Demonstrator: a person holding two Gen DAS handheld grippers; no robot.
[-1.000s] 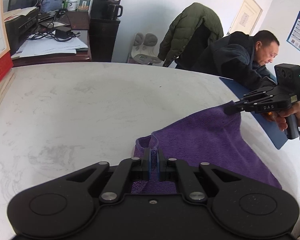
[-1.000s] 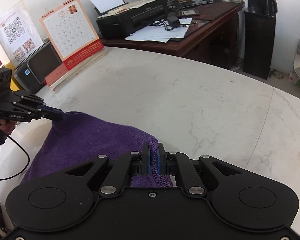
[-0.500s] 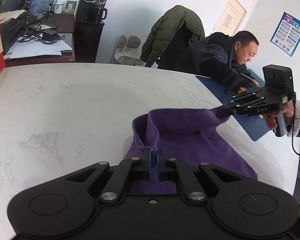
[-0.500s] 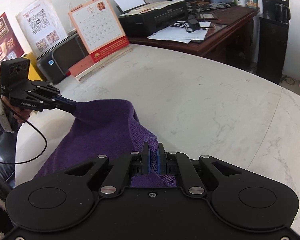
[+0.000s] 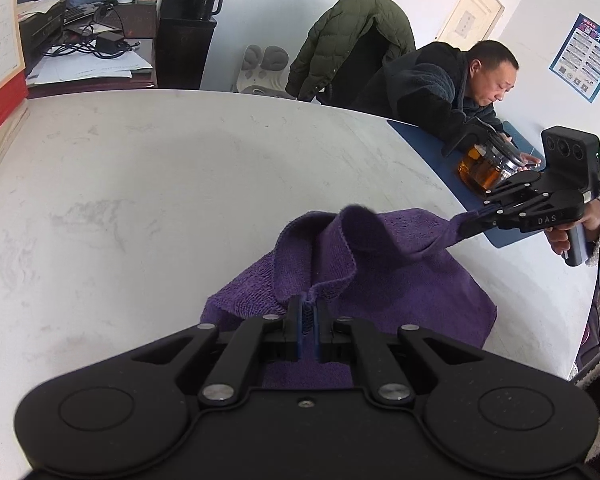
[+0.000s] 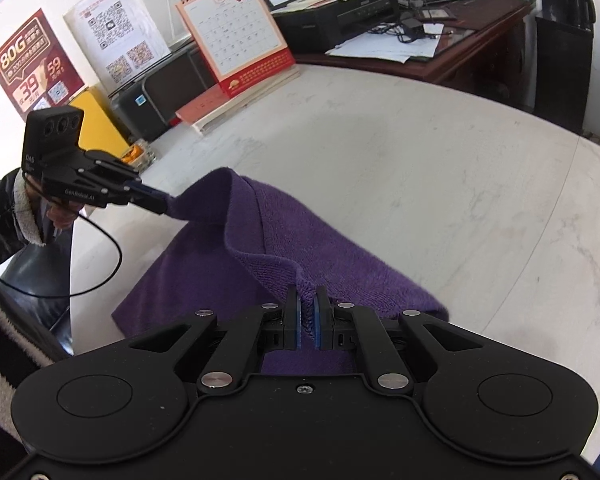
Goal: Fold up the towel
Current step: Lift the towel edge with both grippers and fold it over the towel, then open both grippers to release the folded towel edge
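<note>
Here: one purple terry-cloth towel (image 5: 384,280), two black two-finger grippers, one white marble-look tabletop (image 5: 140,184). The left gripper (image 5: 308,320) has its jaws pinched nearly closed on one corner of the towel, cloth visible between the blue pads. The right gripper (image 6: 307,316) is likewise clamped tight on the other corner. Each gripper shows in the other's view, held in a hand (image 5: 572,232). The towel's gripped edge is raised off the table and doubled over its lower half, which lies flat on the tabletop near the front edge.

Background count: one red-and-white desk calendar (image 6: 236,36), one black printer (image 6: 336,16), one seated person in a dark jacket (image 5: 432,88), one glass teapot of amber liquid (image 5: 484,168) on one blue mat (image 5: 428,140).

Versus one second back: the raised edge has travelled further over the flat part, the fold is deeper, less single-layer cloth is exposed. Both grips unchanged. The teapot is newly in sight.
</note>
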